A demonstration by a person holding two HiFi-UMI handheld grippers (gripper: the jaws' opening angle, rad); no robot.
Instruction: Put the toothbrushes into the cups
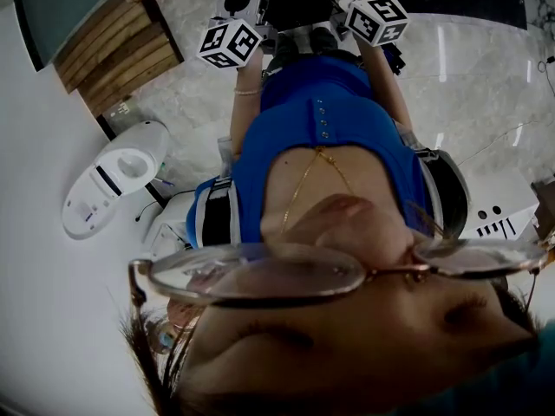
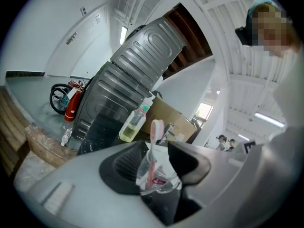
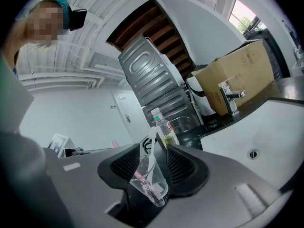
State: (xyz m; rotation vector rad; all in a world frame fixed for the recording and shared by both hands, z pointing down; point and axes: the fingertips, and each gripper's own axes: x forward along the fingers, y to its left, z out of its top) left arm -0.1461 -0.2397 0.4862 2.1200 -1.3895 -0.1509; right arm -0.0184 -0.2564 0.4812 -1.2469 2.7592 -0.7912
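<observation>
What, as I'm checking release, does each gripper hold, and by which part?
Nothing: left gripper open, pink-brush cup between its jaws; right gripper open, white-brush cup between its jaws.

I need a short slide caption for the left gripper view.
Clear cup holding a pink toothbrush between the left gripper's open fingers, a bottle behind.

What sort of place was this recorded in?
Likely a bathroom set-up within a larger workspace: a white basin with a tap, a toilet on marble flooring, plus a cardboard box behind the tap.
</observation>
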